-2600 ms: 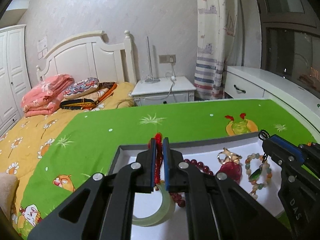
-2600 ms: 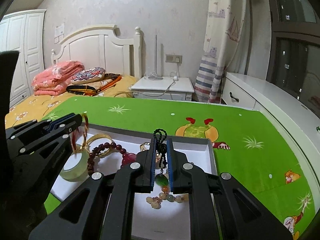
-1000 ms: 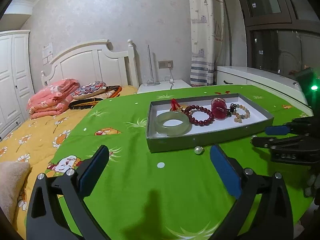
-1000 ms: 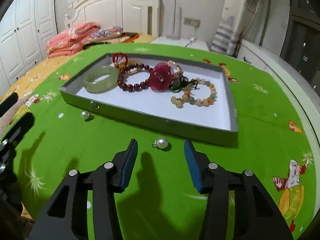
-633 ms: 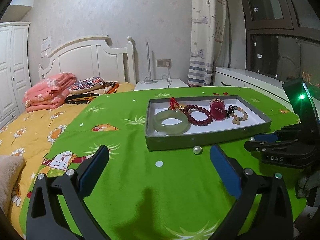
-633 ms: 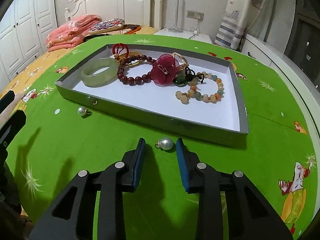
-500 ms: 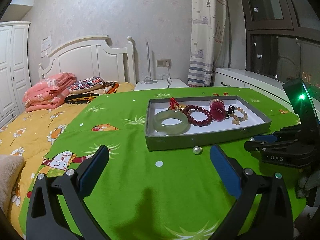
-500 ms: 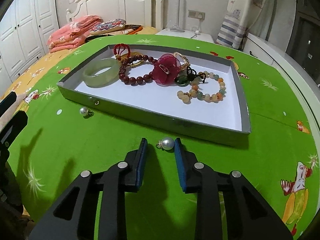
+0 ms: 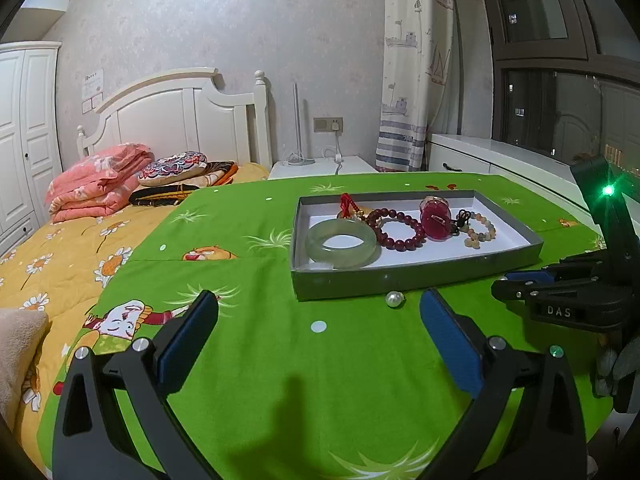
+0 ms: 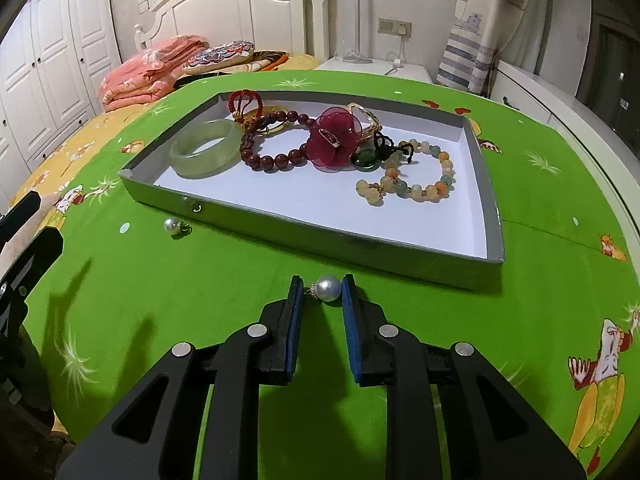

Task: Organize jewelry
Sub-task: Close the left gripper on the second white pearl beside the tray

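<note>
1. Bracketing a pearl (image 10: 329, 288) on the green cloth (image 10: 224, 280), the right gripper (image 10: 322, 290) has narrow jaws; its blue pads sit just beside the bead, and I cannot tell whether they pinch it.
2. That pearl lies just outside the tray's (image 10: 495, 216) near wall.
3. A second pearl (image 10: 172, 225) rests on the cloth by the tray's near left corner.
4. Inside the tray lie a jade bangle (image 10: 206, 148) at the left end, a dark red bead bracelet (image 10: 276, 148), a magenta flower (image 10: 334, 136) and a pale bead bracelet (image 10: 412, 178) toward the right.
5. The left gripper (image 9: 318, 330) hangs with jaws wide over the cloth, short of the second pearl.
</note>
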The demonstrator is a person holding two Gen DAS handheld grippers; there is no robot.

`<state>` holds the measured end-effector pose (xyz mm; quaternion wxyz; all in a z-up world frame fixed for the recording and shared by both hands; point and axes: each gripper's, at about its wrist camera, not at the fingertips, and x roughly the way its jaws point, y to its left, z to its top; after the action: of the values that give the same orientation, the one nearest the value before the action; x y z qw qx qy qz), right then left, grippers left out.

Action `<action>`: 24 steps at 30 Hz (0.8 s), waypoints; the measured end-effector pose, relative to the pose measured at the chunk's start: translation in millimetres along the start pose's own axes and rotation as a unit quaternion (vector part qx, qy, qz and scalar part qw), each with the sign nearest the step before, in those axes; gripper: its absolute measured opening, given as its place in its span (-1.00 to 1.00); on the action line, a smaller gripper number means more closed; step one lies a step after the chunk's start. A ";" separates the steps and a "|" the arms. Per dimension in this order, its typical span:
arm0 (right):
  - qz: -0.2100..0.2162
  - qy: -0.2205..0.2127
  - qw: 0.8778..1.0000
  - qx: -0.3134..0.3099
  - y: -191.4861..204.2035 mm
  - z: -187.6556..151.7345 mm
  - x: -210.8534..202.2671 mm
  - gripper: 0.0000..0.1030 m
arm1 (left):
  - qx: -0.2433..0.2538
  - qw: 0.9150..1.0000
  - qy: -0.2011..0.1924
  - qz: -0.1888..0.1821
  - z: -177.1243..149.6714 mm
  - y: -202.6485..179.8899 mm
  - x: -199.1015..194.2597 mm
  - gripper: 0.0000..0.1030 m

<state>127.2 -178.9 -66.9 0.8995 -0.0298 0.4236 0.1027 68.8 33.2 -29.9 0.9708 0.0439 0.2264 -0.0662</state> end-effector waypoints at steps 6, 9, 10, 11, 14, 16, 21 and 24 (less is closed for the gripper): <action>-0.015 -0.003 1.000 -0.015 6.2 -1.5 -1.0 -0.62 | 0.002 1.000 0.022 -0.009 0.0 -0.4 7.2 0.90; -0.017 -0.024 0.999 -0.012 6.1 -7.6 -9.6 -0.63 | -0.005 0.999 0.044 -0.013 1.2 1.5 14.3 0.90; -0.017 -0.031 0.999 -0.008 5.4 -9.7 -13.5 -0.63 | -0.007 0.999 0.049 -0.012 1.6 2.4 15.8 0.90; -0.015 -0.040 0.999 -0.002 4.5 -13.2 -19.1 -0.63 | -0.008 0.999 0.053 -0.009 2.6 2.3 17.1 0.90; -0.007 -0.065 0.998 0.008 1.5 -20.2 -31.4 -0.63 | 0.007 0.998 0.060 -0.009 7.0 -6.3 20.0 0.89; -0.004 -0.070 0.997 0.011 1.4 -23.5 -35.6 -0.63 | 0.007 0.998 0.067 -0.019 10.5 -15.0 23.0 0.81; 0.001 -0.076 0.997 0.012 2.3 -24.6 -38.8 -0.63 | 0.025 0.993 0.112 -0.036 19.5 -48.0 48.5 0.28; 0.004 -0.079 0.997 0.014 1.2 -23.2 -39.3 -0.62 | 0.016 0.990 0.135 -0.031 22.8 -52.8 66.2 0.00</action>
<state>85.0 -187.3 -51.4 0.9300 -0.0071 0.3529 0.1022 129.7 -28.7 -41.9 0.9280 0.0614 0.3554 -0.0931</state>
